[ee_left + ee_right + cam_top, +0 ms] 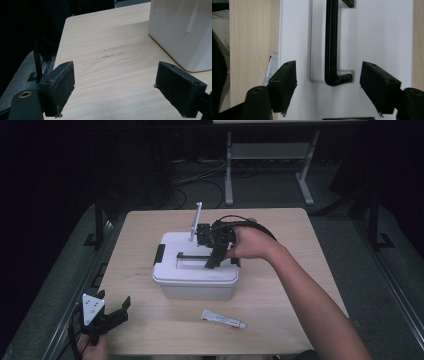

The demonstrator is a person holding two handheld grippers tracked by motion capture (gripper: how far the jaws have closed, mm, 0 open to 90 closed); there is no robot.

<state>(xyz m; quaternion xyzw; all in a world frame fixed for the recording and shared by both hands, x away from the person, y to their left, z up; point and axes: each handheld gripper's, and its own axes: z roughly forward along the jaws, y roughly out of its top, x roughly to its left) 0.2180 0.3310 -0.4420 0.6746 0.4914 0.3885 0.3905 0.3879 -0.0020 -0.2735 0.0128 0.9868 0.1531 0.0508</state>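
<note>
White plastic box: the lidded white plastic box point(197, 270) sits mid-table on the pale wooden table point(280, 227), a black latch at its left end.
Black handle: the flat black carrying handle point(331, 45) lies folded in a recess of the lid.
Right gripper: my right gripper point(216, 257) hangs over the lid, jaws spread wide to either side of the handle's end, pinching nothing, pads clear of it.
Left gripper: my left gripper point(112, 312) rests at the table's near left corner, jaws spread, bare wood between them, the box just beyond.
White tube: a small white tube with red print point(223, 319) lies in front of the box, apart from it.
</note>
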